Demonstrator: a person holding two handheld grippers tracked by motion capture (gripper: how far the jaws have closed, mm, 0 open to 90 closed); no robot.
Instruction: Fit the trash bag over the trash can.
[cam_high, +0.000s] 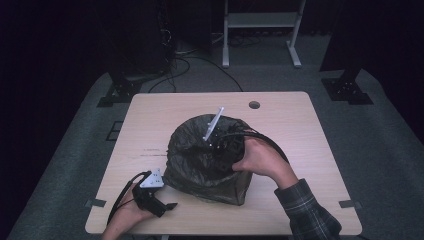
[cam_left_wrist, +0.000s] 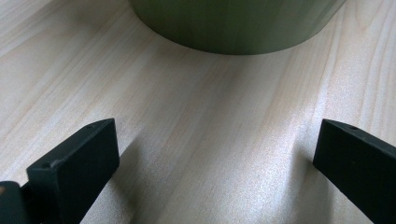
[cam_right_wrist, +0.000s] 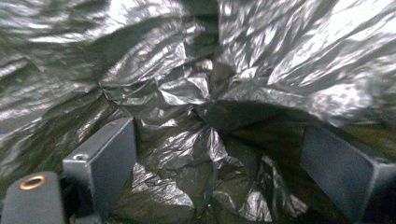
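Bin liner: black plastic bag (cam_high: 200, 150) is sitting inside the olive-green bin (cam_high: 227, 192) at the middle of the table (cam_high: 290, 120), its crumpled film draping over the rim
Right gripper: right gripper (cam_high: 222, 150) is reaching down into the bin from 3 o'clock, its grey plate sticking up toward 12 o'clock; in the right gripper view its jaws are standing spread, with creased film (cam_right_wrist: 187, 107) bunching between and ahead of them, nothing pinched
Left gripper: left gripper (cam_high: 167, 206) is resting on the table at 7 o'clock of the bin, just beside its base; jaws are gaping wide over bare wood, pointing at the bin wall (cam_left_wrist: 233, 23)
Step in hand: judging by the pose, the right gripper is pressing the liner down into the bin to seat it
Next move: probably pushing the loose folds toward the bottom, while the left gripper is steadying the bin wall so it is not sliding
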